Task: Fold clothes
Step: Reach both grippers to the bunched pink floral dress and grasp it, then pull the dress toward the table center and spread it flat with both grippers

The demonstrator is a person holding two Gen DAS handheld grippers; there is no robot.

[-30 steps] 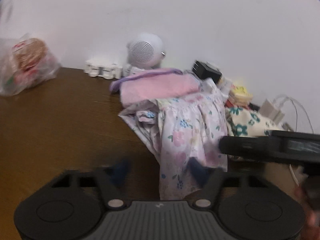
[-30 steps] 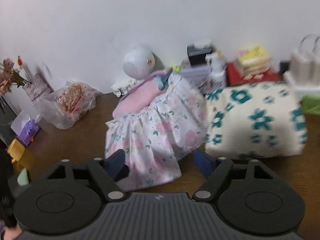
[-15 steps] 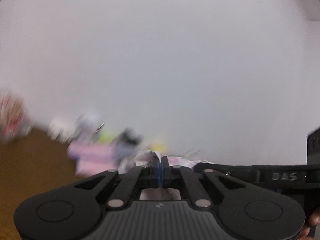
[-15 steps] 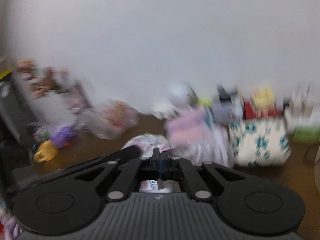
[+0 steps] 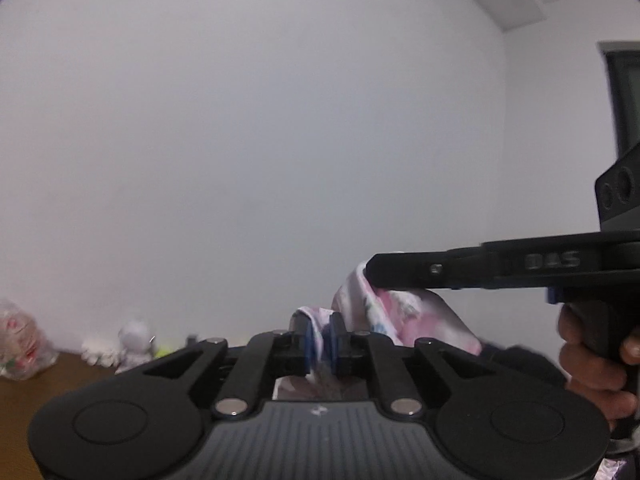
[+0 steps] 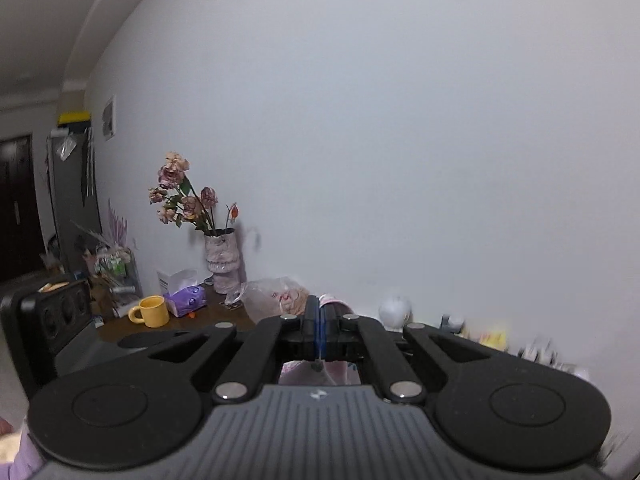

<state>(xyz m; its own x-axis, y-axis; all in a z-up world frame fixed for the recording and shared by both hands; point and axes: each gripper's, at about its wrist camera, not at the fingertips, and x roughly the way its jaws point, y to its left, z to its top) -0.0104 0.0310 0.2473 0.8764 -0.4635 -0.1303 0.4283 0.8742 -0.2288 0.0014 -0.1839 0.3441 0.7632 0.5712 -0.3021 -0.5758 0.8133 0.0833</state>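
Both grippers hold a white floral garment (image 5: 394,312) with pink and blue print up in the air in front of the white wall. My left gripper (image 5: 320,340) is shut on a fold of its cloth between the blue pads. My right gripper (image 6: 319,320) is shut on the garment (image 6: 310,374), which hangs below the jaws. In the left wrist view the right gripper (image 5: 372,270) reaches in from the right and pinches the garment's top edge, with a hand on its handle. Most of the garment is hidden below both grippers.
The brown table (image 5: 24,388) lies low at the left with a plastic bag (image 5: 20,344) and a white speaker (image 5: 134,338). The right wrist view shows a vase of dried flowers (image 6: 222,256), a yellow mug (image 6: 152,311), a purple tissue pack (image 6: 186,300) and a bag (image 6: 276,298).
Both grippers were open over the garment on the table a second ago. They have shut on it and lifted it high, so the views now face the wall.
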